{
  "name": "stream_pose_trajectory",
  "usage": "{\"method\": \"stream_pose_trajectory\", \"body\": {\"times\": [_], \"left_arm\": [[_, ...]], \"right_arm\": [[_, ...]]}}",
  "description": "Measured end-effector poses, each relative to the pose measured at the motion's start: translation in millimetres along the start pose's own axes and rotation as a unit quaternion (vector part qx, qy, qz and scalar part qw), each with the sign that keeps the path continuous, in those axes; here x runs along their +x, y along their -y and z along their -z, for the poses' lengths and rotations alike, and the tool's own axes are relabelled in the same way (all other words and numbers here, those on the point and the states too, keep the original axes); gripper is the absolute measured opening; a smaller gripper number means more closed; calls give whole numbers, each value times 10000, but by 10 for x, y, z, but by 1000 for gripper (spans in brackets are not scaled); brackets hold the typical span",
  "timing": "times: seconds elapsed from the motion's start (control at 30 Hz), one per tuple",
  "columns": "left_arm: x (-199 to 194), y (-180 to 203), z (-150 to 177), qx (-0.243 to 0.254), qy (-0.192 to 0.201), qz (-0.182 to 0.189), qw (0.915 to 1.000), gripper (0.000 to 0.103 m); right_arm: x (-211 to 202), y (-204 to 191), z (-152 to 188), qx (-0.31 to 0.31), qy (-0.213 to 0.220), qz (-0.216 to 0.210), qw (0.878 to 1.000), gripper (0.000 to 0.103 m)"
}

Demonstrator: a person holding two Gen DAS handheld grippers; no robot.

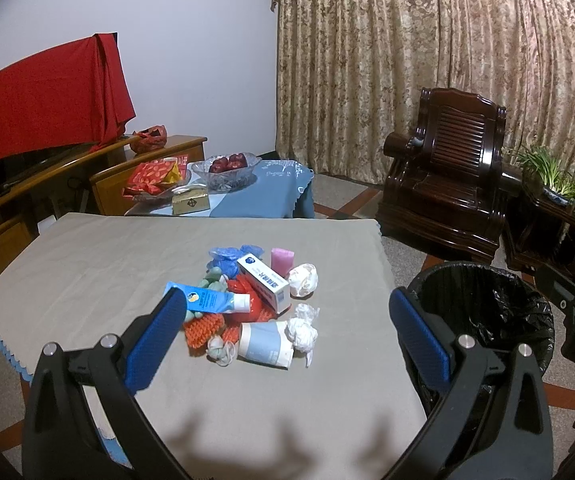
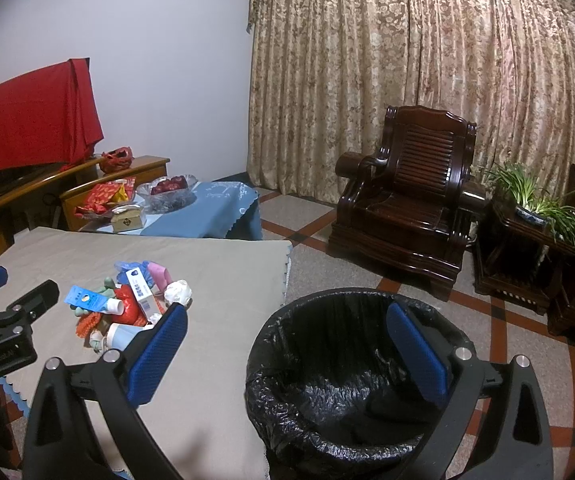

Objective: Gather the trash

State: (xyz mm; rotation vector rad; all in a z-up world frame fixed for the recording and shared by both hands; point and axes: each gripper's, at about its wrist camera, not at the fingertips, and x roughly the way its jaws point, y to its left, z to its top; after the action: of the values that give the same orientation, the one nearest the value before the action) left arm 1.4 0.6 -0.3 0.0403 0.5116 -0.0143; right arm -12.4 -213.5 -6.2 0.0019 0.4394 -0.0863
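A pile of trash lies mid-table on the grey cloth (image 1: 87,256): a blue tube (image 1: 211,300), a white carton (image 1: 265,282), a pale blue cup on its side (image 1: 263,344), crumpled tissues (image 1: 301,330), a pink piece (image 1: 282,260), blue wrappers (image 1: 227,258), orange-red netting (image 1: 203,328). The pile also shows in the right wrist view (image 2: 127,304). My left gripper (image 1: 287,320) is open and empty, above the table just short of the pile. My right gripper (image 2: 287,324) is open and empty, over the black-bagged trash bin (image 2: 339,380), which also shows in the left wrist view (image 1: 483,308).
The bin stands on the floor at the table's right edge. Behind the table is a low table with a blue cloth (image 1: 263,192), a glass fruit bowl (image 1: 225,168) and a tissue box (image 1: 190,200). A dark wooden armchair (image 2: 407,200) and a plant stand (image 2: 535,216) stand at right.
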Motion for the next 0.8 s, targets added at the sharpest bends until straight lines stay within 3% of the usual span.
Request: {"method": "stream_pose_trajectory", "body": {"times": [0.8], "left_arm": [[-8,-61,44,-12,-36,4,10000,98]], "right_arm": [[55,-67,132,15,-60,-20,10000,97]]}}
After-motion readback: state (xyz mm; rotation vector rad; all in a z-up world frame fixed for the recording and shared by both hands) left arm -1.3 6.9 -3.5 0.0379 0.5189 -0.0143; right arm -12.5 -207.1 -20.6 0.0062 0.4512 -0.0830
